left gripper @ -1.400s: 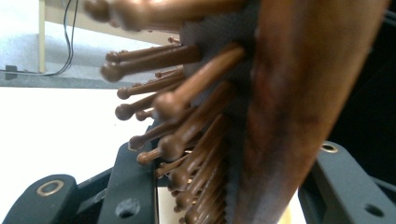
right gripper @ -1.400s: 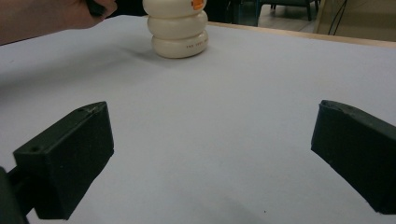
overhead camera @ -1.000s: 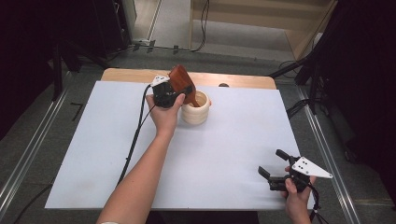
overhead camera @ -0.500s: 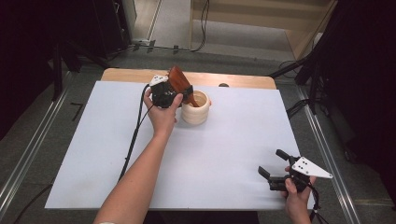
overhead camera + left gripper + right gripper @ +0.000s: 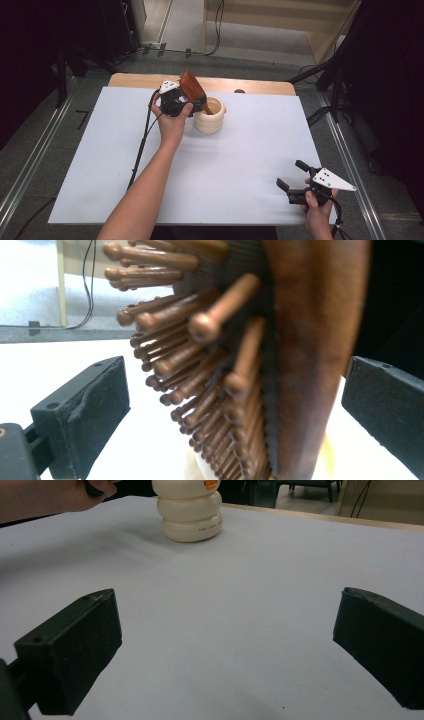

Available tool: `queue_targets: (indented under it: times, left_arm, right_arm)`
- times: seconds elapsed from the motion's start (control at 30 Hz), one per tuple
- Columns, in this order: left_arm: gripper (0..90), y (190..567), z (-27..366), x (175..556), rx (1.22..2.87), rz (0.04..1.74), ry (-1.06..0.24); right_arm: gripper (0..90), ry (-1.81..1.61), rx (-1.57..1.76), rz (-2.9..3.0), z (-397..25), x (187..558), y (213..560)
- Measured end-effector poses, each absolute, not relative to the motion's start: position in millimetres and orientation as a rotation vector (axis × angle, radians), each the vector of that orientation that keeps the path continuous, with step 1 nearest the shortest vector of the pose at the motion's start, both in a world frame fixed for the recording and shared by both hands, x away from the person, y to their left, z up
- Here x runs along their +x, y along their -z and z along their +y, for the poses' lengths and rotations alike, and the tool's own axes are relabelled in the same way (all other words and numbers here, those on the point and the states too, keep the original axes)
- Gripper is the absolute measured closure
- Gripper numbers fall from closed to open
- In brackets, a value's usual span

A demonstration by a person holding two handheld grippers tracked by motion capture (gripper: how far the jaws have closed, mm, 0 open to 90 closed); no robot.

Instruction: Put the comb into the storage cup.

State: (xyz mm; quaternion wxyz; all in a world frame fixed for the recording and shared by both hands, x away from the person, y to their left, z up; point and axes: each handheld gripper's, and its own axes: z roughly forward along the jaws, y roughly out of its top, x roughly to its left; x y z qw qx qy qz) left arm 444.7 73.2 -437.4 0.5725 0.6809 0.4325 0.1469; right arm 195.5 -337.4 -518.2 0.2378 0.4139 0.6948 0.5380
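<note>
Your left tool [image 5: 186, 100] stood with its jaws apart on either side of the wooden hairbrush [image 5: 192, 90], whose head leaned up out of the cream ribbed cup [image 5: 210, 117] just beyond that tool; whether the jaws touched the brush I could not tell. I judged the brush stiff, light and smooth-backed, best pinched flat across its back and bristle [image 5: 220, 315] face. Your right tool [image 5: 300, 187] rested open on the desk [image 5: 250, 165], well apart from the cup.
</note>
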Motion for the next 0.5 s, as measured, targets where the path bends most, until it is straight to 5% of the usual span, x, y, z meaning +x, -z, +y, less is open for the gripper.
queue_targets:
  times: [0.5]
  left_arm:
    - [0.0,438,86,433,1.618,0.978,-0.350]
  right_arm:
    - [0.0,-1.470,1.132,1.908,-336,196,518]
